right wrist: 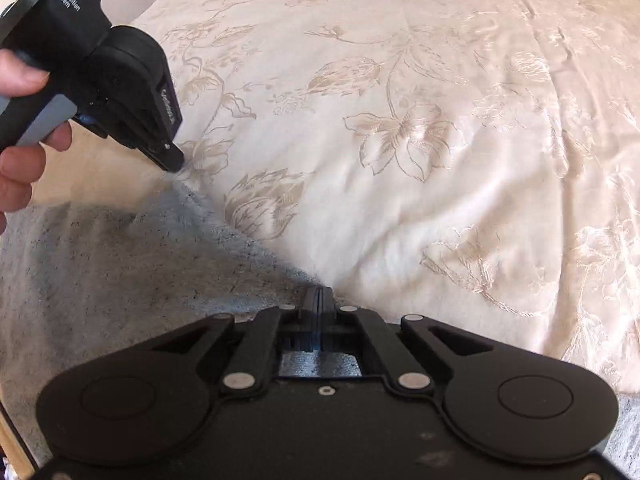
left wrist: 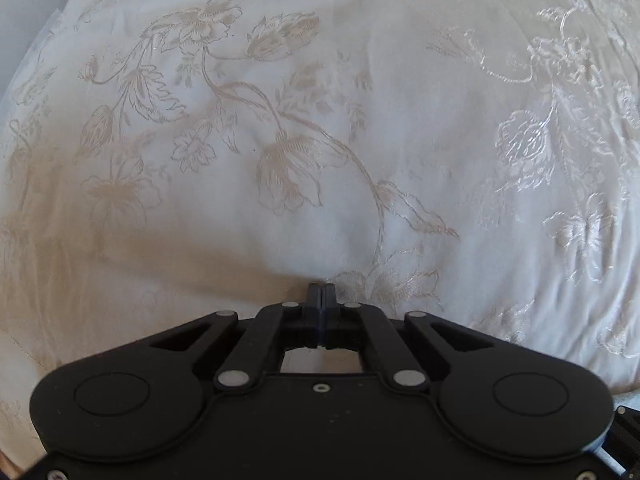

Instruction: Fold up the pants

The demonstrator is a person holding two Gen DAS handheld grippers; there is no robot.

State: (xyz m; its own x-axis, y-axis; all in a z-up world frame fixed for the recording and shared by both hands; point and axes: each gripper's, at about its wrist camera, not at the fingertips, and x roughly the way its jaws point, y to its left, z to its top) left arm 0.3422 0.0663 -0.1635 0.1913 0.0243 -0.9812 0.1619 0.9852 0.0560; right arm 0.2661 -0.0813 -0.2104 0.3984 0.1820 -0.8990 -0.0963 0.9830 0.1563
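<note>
Pants (right wrist: 120, 264): grey, speckled knit fabric, spread flat on the bed; they fill the lower left of the right wrist view, with one edge running diagonally from the left claw's tip down to the right claw's tip.
Pants in left wrist view: not identifiable — only bedspread shows ahead of the fingers.
Bedspread (right wrist: 400, 160): cream-white cloth with a beige floral pattern, lightly creased, shiny stitching toward the right side; it carries the pants.
Right claw (right wrist: 319, 294): fingers pressed together with no gap visible between them; the tip sits at the pants' edge, where grey fabric meets bedspread. The cloth puckers toward the tip, so the pads appear to pinch the pants' edge, though the pinched fabric itself is hidden behind the fingers.
Left claw (left wrist: 321, 291): fingers pressed together, pointing steeply down onto the bed; the bedspread dimples around the tip.
Left claw from the right wrist view (right wrist: 173, 162): the tip touches the far corner of the grey fabric, at the boundary with the bedspread — whether it pinches pants, bedspread or both cannot be told.
Hand (right wrist: 20, 120): a person's fingers wrap the handle of the left claw unit at the left edge of the view.
Claw spacing: the two tips stand apart along the same pants edge.
</note>
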